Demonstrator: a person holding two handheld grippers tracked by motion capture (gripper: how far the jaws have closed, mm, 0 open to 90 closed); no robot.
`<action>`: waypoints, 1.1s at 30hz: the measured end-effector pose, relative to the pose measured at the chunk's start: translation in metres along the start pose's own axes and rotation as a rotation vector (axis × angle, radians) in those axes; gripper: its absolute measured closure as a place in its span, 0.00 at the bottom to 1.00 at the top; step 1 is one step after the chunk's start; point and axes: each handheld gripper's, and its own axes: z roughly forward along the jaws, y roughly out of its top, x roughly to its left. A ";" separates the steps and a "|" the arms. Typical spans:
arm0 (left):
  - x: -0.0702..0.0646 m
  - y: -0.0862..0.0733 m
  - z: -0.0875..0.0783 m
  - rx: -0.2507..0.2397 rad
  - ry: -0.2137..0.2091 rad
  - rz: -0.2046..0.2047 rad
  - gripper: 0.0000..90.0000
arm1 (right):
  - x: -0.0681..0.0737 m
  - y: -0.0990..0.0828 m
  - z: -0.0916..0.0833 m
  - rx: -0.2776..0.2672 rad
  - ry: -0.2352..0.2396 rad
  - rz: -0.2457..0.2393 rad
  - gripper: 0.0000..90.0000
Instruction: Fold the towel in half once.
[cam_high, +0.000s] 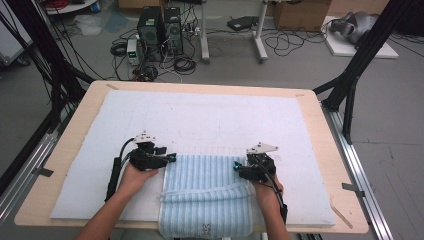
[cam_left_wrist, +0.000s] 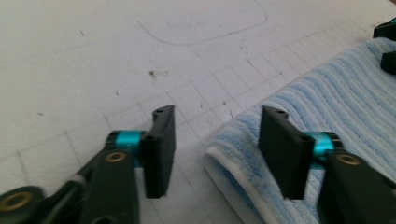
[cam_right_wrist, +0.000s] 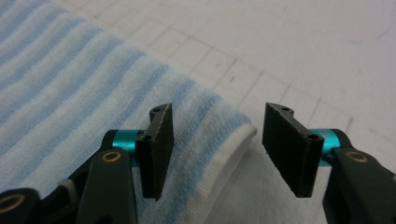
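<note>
Between the parted, empty jaws of the left gripper (cam_left_wrist: 215, 154) and right gripper (cam_right_wrist: 215, 154) lie the far corners of the towel (cam_high: 207, 192). Ribbed blue-striped terry, folded, it rests unobstructed on the gridded white mat (cam_high: 210, 117), near edge.

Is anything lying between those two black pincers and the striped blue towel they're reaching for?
Nothing visible. The left gripper and right gripper each stand open over a far corner of the towel, its corner edge between the jaws, with bare white mat around.
</note>
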 end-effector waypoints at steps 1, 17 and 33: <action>-0.002 -0.001 0.002 0.010 0.013 0.030 0.63 | -0.001 -0.001 0.001 -0.003 0.010 0.027 0.50; 0.009 0.016 0.005 -0.087 0.042 -0.020 0.96 | -0.005 0.019 0.010 -0.064 0.012 -0.009 0.93; 0.045 0.058 0.032 -0.167 0.107 -0.016 0.96 | -0.035 0.064 0.046 -0.130 -0.056 0.004 0.91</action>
